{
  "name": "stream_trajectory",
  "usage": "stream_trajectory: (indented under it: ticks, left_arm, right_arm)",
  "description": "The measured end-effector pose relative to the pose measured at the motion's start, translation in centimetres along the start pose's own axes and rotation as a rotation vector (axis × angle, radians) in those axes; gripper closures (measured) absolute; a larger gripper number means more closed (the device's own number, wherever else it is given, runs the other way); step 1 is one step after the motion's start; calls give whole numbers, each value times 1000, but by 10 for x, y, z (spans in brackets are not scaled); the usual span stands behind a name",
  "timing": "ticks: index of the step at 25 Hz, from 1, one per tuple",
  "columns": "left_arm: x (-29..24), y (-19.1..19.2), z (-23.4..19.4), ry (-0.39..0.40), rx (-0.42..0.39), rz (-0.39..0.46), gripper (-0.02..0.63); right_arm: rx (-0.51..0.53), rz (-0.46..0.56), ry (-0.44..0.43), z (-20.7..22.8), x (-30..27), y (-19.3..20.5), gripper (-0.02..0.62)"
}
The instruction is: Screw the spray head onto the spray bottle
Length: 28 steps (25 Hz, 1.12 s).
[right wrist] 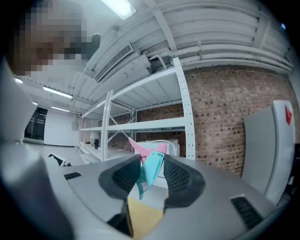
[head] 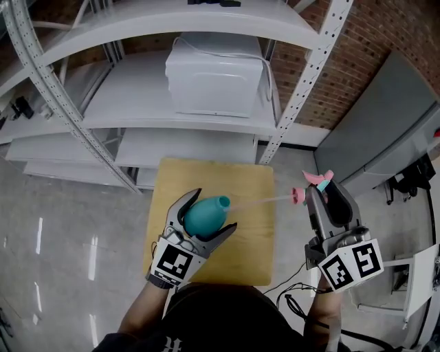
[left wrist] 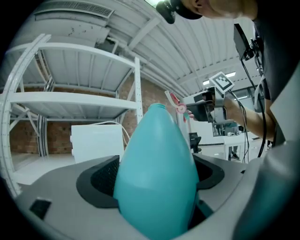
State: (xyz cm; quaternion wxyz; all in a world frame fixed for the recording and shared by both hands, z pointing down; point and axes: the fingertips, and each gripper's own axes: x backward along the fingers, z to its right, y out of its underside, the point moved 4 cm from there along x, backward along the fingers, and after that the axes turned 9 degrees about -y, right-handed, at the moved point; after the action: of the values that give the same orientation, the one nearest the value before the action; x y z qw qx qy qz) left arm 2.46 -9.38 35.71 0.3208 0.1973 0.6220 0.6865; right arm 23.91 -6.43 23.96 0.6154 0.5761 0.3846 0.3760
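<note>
Left gripper clamps the bottle and right gripper clamps the spray head; the two parts are apart.

The left jaws press on both sides of the wide belly of a teal teardrop-shaped plastic spray bottle, whose narrow open neck points out past the jaw tips toward the right gripper. The right jaws are closed on a pink-and-teal plastic spray head, its pink nozzle poking out beyond the tips. A thin pale dip tube runs from the head's pink collar across to the bottle's neck; whether its end is inside cannot be told. Below the left jaws lies a square yellow wooden table. Ahead of both stands white metal shelving holding a white box, with a red brick wall behind.
</note>
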Motion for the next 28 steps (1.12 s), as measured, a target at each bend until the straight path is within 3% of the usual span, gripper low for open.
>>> stream_trajectory:
  ticks: [3, 10, 13, 21, 28]
  left_arm:
    - [4, -6, 4, 7, -14, 18, 160]
    - [6, -10, 23, 56, -42, -9, 160]
    - [5, -8, 27, 70, -20, -18, 160]
    - [6, -1, 19, 58, 41, -20, 160]
    - [3, 7, 12, 46, 57, -48, 160]
  right_arm:
    - [119, 41, 10, -2, 8, -25, 445]
    - [532, 21, -59, -44, -5, -60, 445]
    - [658, -5, -21, -54, -6, -63, 445]
    - [806, -4, 11, -65, -3, -79, 445]
    - [829, -2, 19, -68, -1, -82, 445]
